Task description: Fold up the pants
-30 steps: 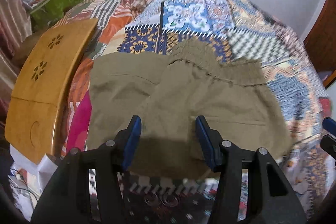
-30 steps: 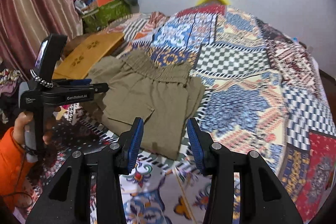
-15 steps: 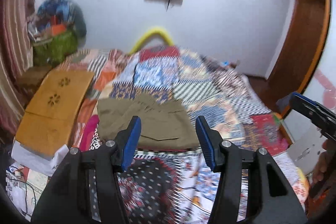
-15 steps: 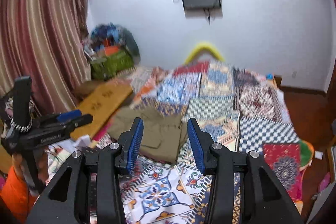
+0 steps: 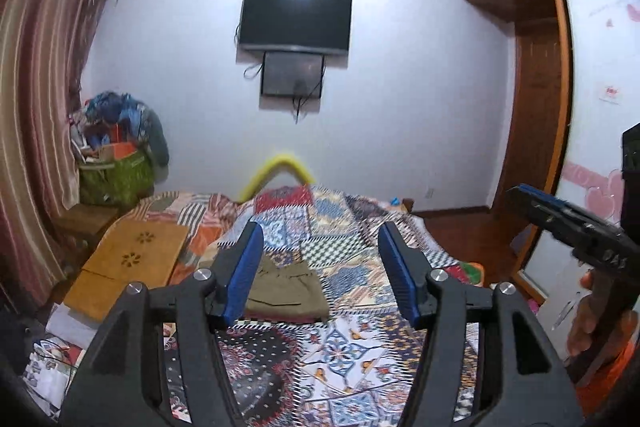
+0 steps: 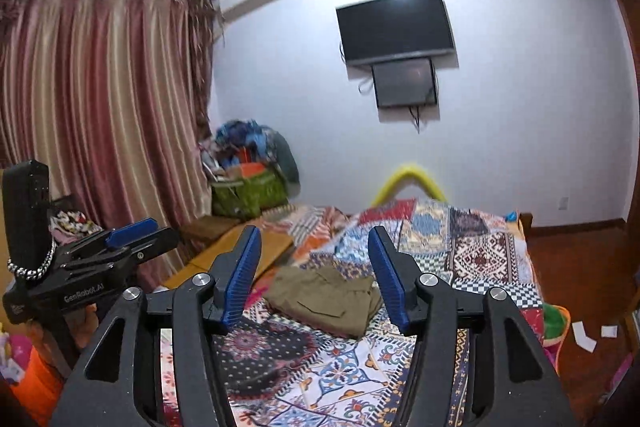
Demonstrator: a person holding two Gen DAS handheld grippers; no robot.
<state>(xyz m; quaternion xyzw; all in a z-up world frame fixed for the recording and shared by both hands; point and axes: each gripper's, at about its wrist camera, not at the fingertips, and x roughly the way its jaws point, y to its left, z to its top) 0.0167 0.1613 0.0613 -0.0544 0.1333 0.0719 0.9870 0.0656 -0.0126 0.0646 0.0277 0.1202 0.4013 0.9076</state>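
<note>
Left wrist view: left gripper (image 5: 320, 267) raised and drawn well back from the bed (image 5: 360, 359), jaws parted with nothing between them, having just been opening wider. A second ago hovering right over the pants (image 5: 286, 291); now looking level across the room at the wall-mounted television (image 5: 296, 21). Pants lying folded into a compact olive bundle on the patchwork cover, seen far ahead through the gap between the fingers, toward the left finger.

Right wrist view: right gripper (image 6: 314, 267) likewise lifted away, jaws apart and empty, also just widened. Same bundle (image 6: 324, 301) visible ahead, low between the pads. Left gripper (image 6: 100, 259) off to the left side here; right gripper (image 5: 568, 223) at the right edge of the left view.

Meaning for the task: both tools clear of the cloth, bundle at rest, so folding probably finished and hands retreating.

Hard to make out: evenness of the folds, too small and slightly blurred at this range. Left edge of the bundle covered by the left finger in the left view. Wooden board (image 5: 128, 263) left of the pants only partly shown. Person cut off, only a hand (image 5: 588, 319) at the frame edge.
</note>
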